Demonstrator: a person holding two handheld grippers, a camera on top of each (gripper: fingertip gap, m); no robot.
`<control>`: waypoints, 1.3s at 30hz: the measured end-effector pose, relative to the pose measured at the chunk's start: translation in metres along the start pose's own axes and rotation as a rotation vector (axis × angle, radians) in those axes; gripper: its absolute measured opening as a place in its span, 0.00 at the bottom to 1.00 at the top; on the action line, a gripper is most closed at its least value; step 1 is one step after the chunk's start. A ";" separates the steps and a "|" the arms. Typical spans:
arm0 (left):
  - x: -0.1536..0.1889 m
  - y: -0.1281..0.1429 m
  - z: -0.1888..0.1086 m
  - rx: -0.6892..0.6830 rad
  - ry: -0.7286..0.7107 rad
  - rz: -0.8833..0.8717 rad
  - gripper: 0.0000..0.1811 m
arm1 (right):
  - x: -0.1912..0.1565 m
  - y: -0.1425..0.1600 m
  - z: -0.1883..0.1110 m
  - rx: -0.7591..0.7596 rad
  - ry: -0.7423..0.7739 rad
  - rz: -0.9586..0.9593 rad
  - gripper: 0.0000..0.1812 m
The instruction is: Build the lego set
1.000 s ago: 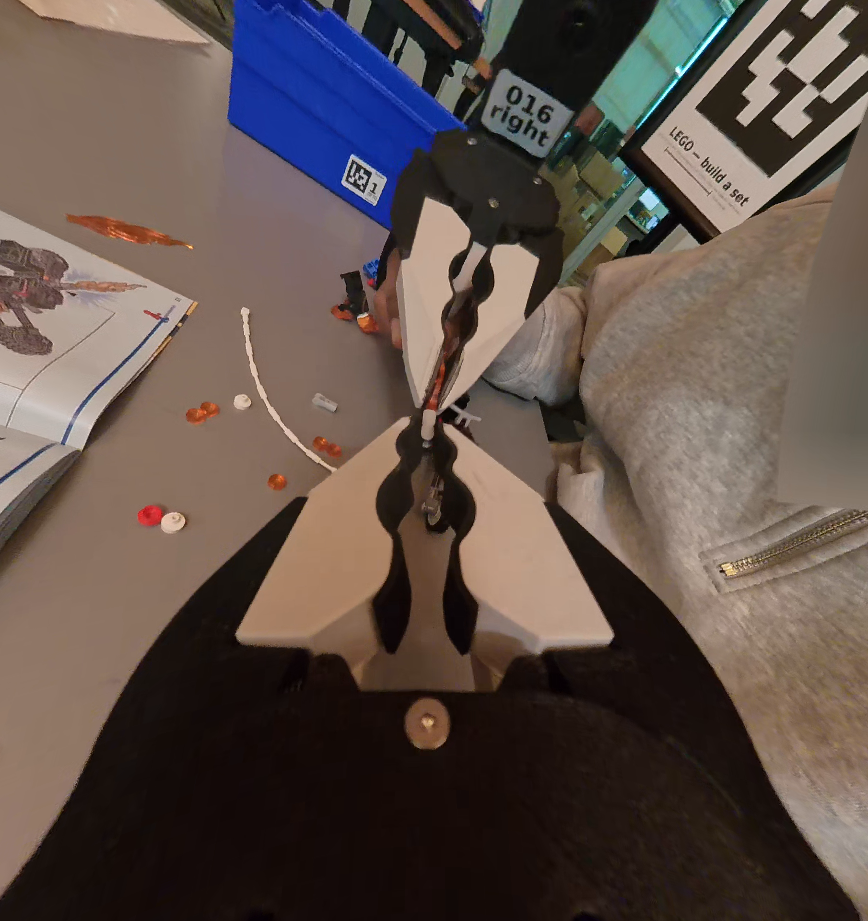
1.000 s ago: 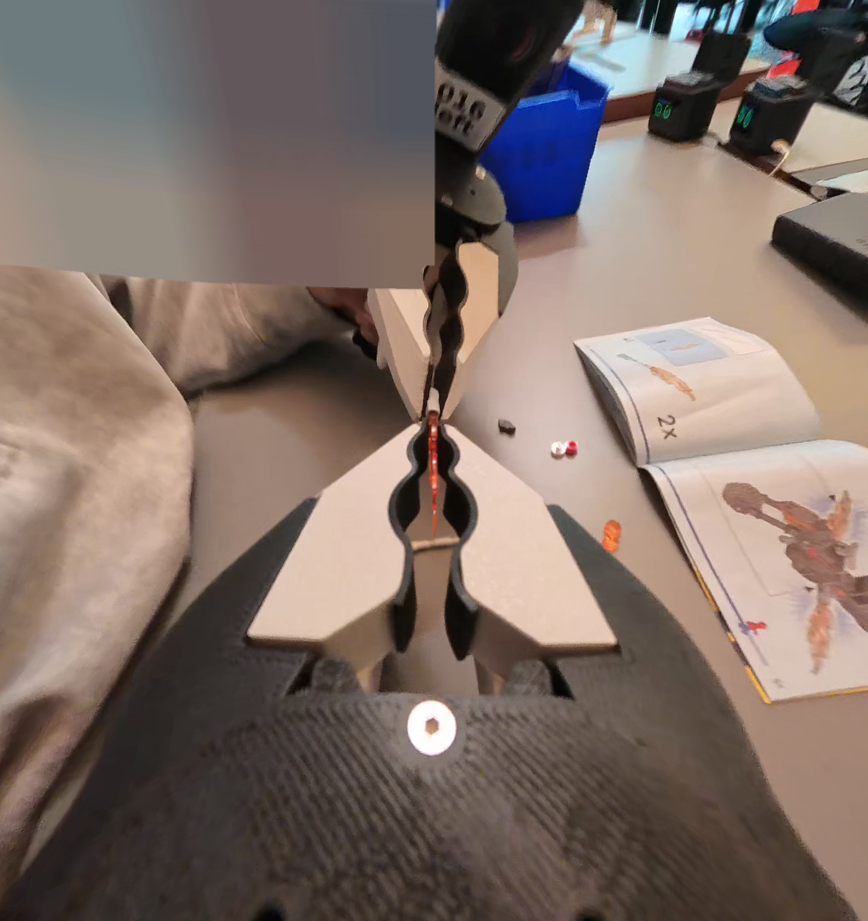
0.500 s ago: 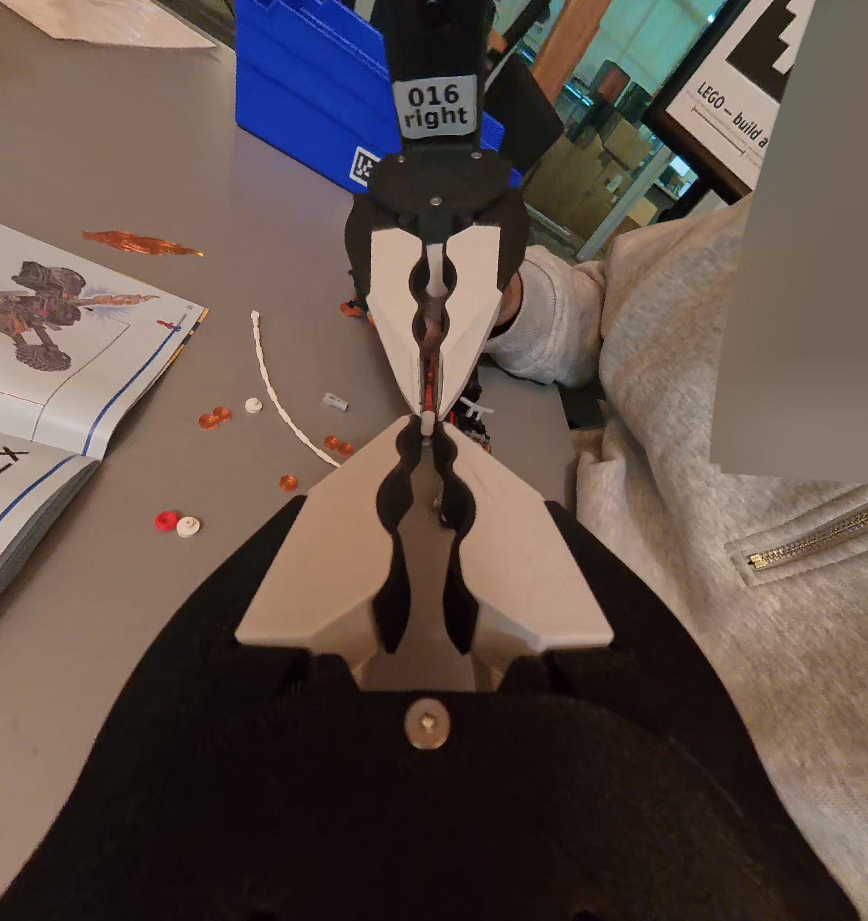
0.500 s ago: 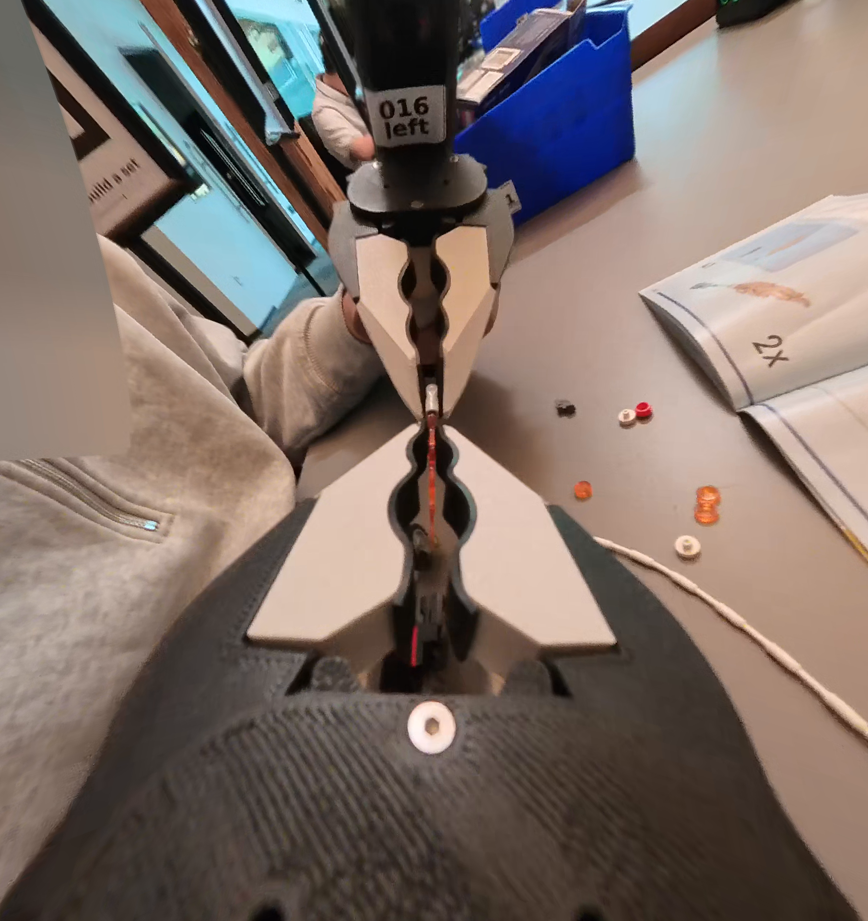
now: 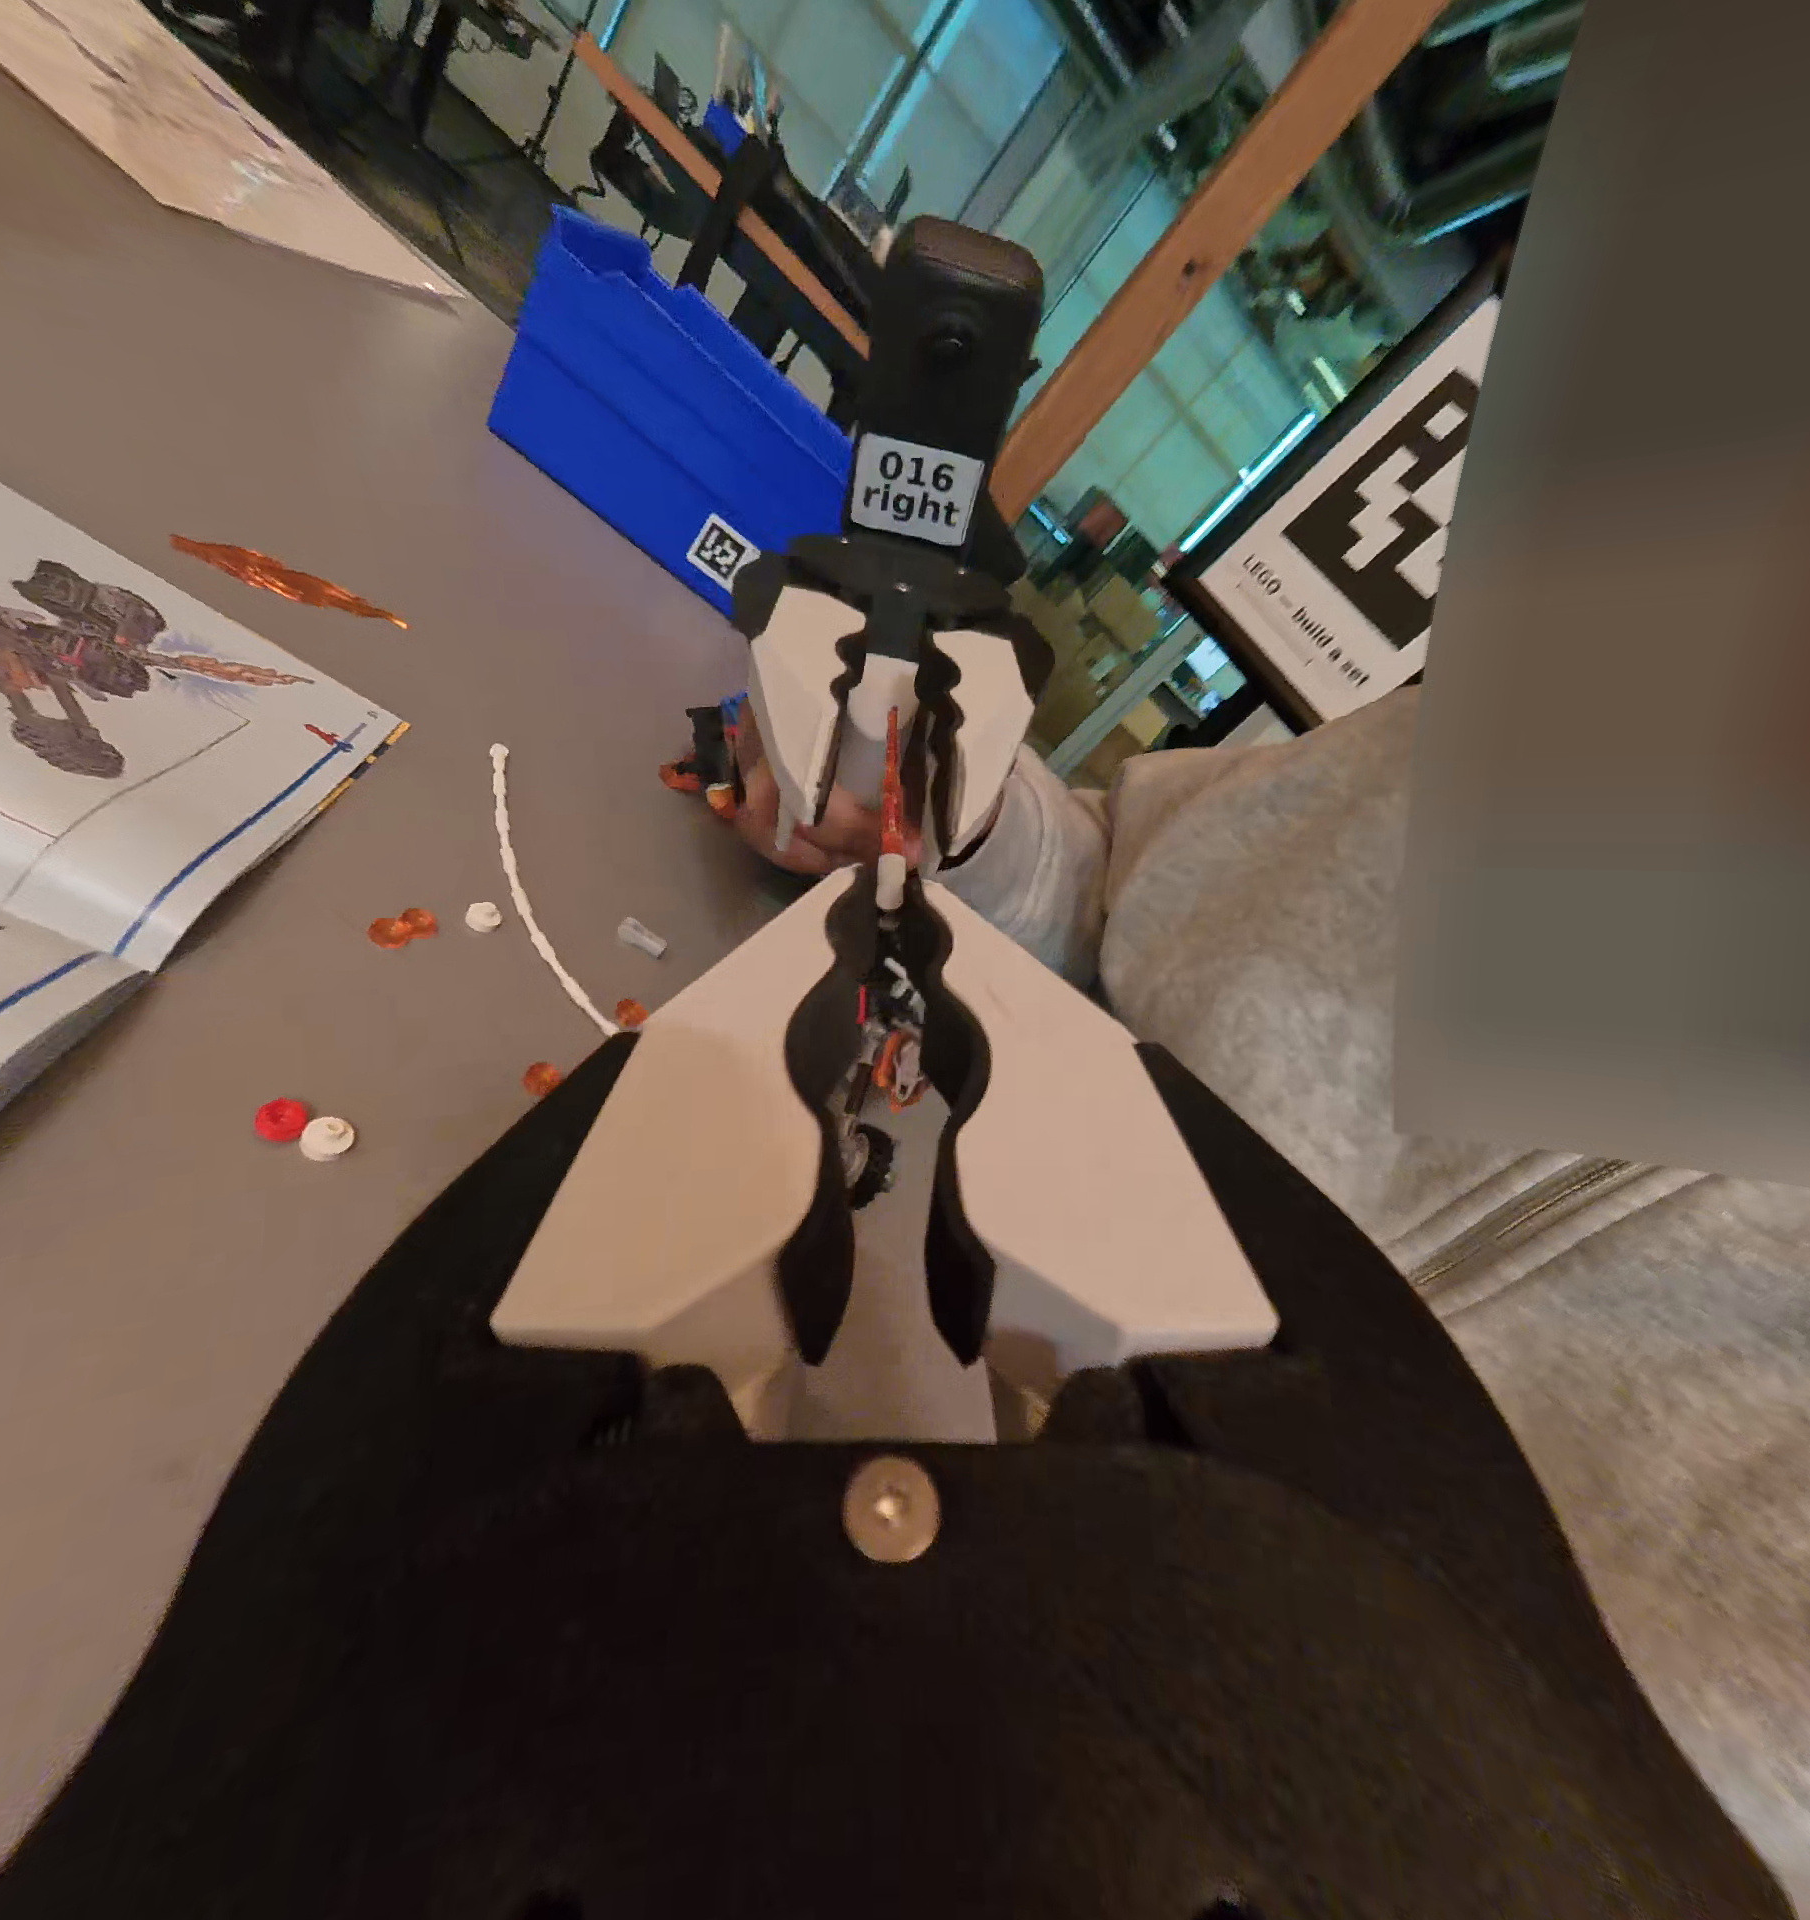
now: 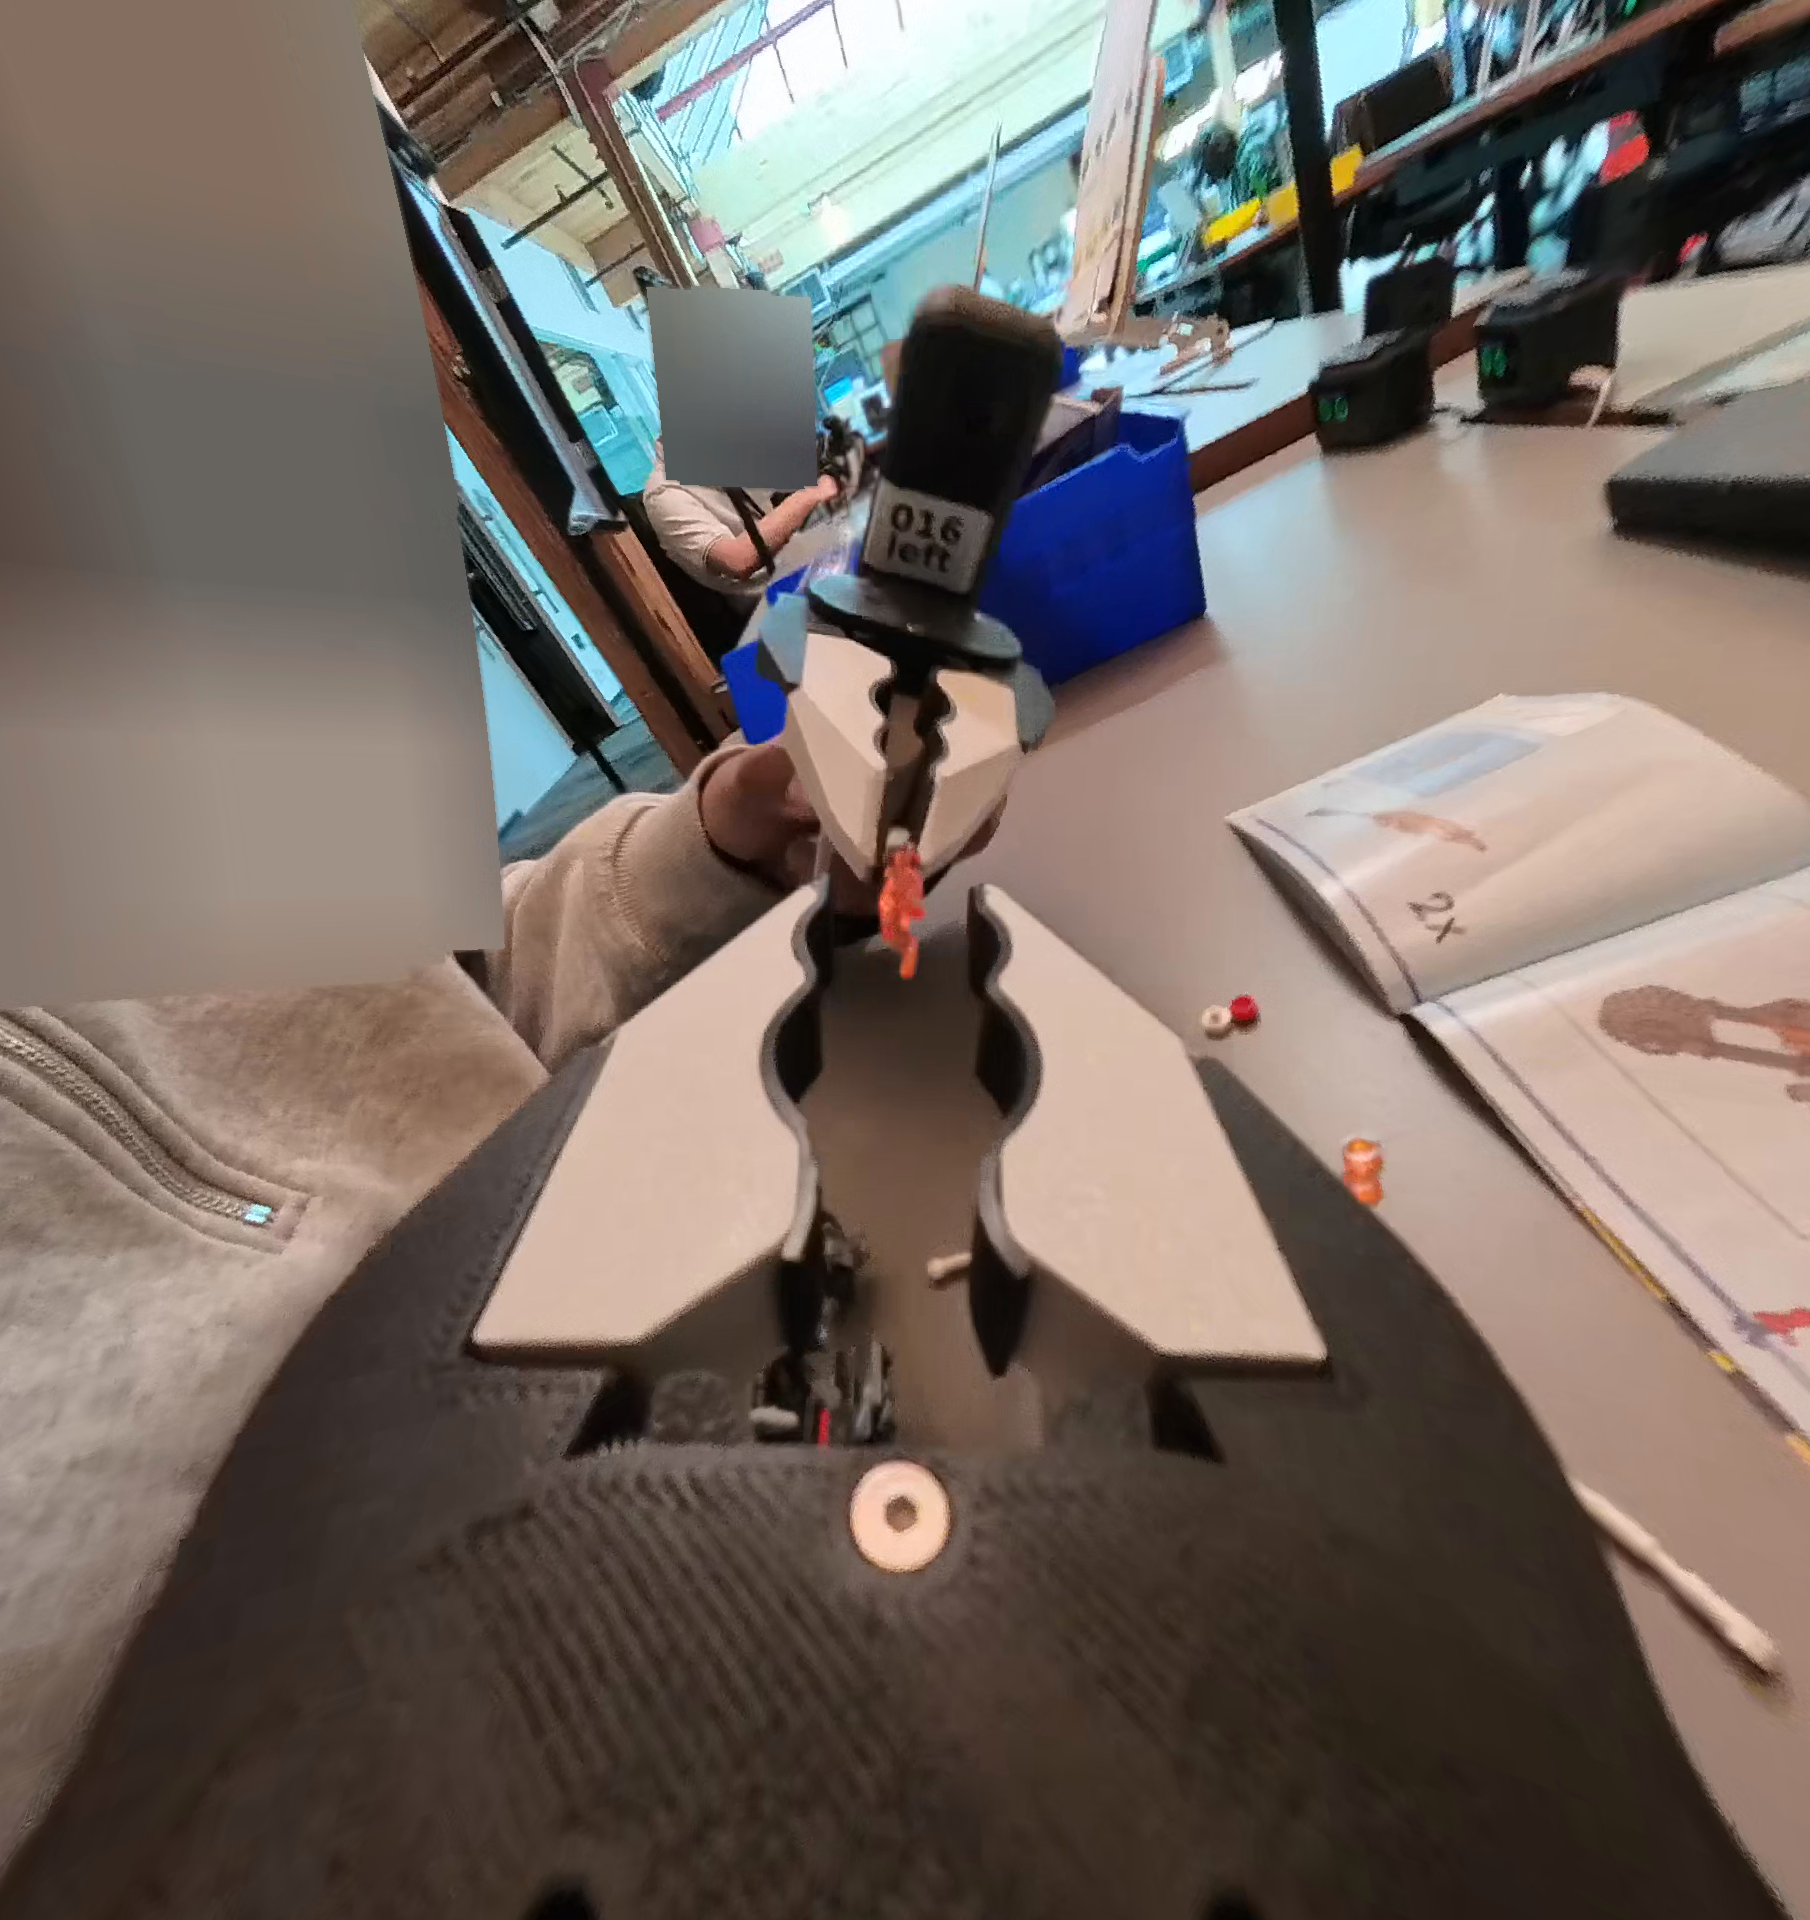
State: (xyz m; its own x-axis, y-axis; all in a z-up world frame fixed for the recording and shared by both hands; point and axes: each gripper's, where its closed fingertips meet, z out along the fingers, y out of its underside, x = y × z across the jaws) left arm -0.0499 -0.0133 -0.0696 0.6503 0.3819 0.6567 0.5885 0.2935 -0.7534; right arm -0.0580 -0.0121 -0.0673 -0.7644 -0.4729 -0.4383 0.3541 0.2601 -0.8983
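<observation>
The left gripper (image 5: 885, 902) is closed on a small white peg (image 5: 886, 883) with an orange flame piece (image 6: 899, 902) plugged into it. The right gripper (image 6: 896, 940), jaws spread and empty, hangs just beside the flame. A partly built model (image 5: 880, 1060) sits on the worktop (image 5: 205, 1299) below, blurred. Judged well done, the flame should be seated square before it meets the model. Loose studs (image 5: 303, 1127), a white whip (image 5: 527, 904) and the instruction booklet (image 6: 1566, 935) lie clear of the grippers.
</observation>
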 end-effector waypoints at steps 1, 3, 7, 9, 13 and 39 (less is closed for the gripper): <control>0.000 0.000 0.001 0.002 0.012 -0.025 0.01 | -0.001 -0.002 0.000 0.010 0.013 -0.039 0.13; 0.000 0.000 0.002 0.016 0.044 -0.084 0.01 | -0.003 -0.003 -0.001 0.005 0.049 -0.141 0.13; 0.003 -0.005 -0.002 0.072 0.158 -0.245 0.01 | -0.006 -0.002 -0.001 -0.025 0.100 -0.329 0.12; 0.004 -0.005 -0.003 0.075 0.196 -0.295 0.01 | -0.007 -0.002 -0.001 -0.030 0.125 -0.416 0.13; 0.005 0.000 0.000 0.047 0.223 -0.332 0.01 | -0.005 0.001 -0.001 -0.065 0.190 -0.592 0.14; 0.017 0.026 0.008 -0.106 0.305 -0.399 0.01 | -0.024 0.020 0.000 -0.141 0.047 -0.699 0.07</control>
State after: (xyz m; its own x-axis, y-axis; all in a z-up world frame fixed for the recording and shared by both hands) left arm -0.0278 0.0081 -0.0781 0.4662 -0.0200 0.8844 0.8548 0.2679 -0.4445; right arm -0.0325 0.0050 -0.0748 -0.8107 -0.5327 0.2430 -0.2977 0.0177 -0.9545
